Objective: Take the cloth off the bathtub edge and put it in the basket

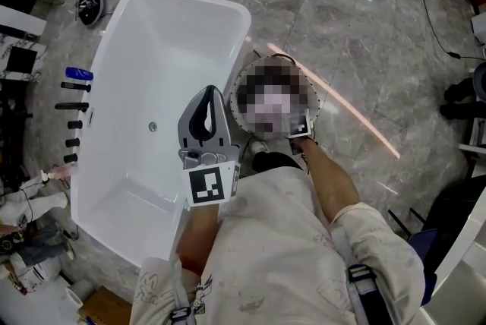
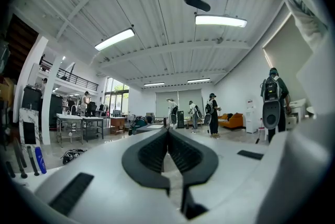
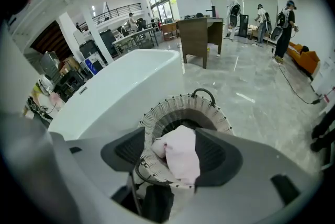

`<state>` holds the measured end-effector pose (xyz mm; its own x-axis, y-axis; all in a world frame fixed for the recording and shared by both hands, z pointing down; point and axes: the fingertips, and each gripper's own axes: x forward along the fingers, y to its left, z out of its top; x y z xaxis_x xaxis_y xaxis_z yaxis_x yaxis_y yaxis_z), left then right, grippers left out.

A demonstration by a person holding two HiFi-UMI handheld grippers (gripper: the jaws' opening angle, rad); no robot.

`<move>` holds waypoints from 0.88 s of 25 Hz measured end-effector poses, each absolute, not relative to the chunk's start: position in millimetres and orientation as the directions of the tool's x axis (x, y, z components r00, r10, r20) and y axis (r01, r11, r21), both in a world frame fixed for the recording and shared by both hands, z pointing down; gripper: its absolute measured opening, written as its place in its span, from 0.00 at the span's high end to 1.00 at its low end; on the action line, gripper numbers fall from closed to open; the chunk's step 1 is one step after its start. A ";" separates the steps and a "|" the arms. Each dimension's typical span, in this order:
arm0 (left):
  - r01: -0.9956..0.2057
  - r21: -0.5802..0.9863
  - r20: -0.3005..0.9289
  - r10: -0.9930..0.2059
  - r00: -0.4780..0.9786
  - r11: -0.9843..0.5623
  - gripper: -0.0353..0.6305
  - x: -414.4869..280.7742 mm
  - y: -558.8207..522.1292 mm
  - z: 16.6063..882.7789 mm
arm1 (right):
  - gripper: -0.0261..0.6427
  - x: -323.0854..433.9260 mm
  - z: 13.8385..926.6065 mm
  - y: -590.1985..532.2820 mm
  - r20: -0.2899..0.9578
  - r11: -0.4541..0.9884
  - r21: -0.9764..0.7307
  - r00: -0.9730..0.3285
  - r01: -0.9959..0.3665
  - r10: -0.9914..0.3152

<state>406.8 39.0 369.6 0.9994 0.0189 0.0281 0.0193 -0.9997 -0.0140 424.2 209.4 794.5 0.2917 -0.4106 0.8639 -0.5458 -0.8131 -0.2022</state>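
Holding right gripper (image 3: 170,136) spread wide above basket (image 3: 212,109), pink cloth (image 3: 180,157) between jaws, over near rim. Holding left gripper (image 2: 168,136) pinched closed, empty, level, over bathtub (image 1: 235,20) edge.

Glossy white bathtub (image 1: 163,58), woven basket (image 3: 211,109), soft pink cloth (image 3: 180,152)

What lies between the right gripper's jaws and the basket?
A pale pink cloth: it sits between the parted jaws of the right gripper, over the near rim of the basket. The right gripper view shows it.
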 end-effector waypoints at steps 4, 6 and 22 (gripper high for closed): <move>0.025 -0.014 0.026 0.025 0.999 -1.000 0.94 407.4 40.6 368.2 | 0.55 424.8 792.1 209.4 0.861 -0.815 -0.201 0.299 -0.543 -0.412; 0.026 -0.014 0.026 0.026 0.999 -1.000 0.94 407.2 41.4 368.4 | 0.55 424.9 791.3 210.3 0.856 -0.817 -0.205 0.305 -0.539 -0.417; -0.032 -0.011 0.011 -0.032 0.999 -0.999 0.94 395.0 24.1 363.9 | 0.55 431.7 757.7 201.5 0.795 -0.788 -0.210 0.368 -0.578 -0.482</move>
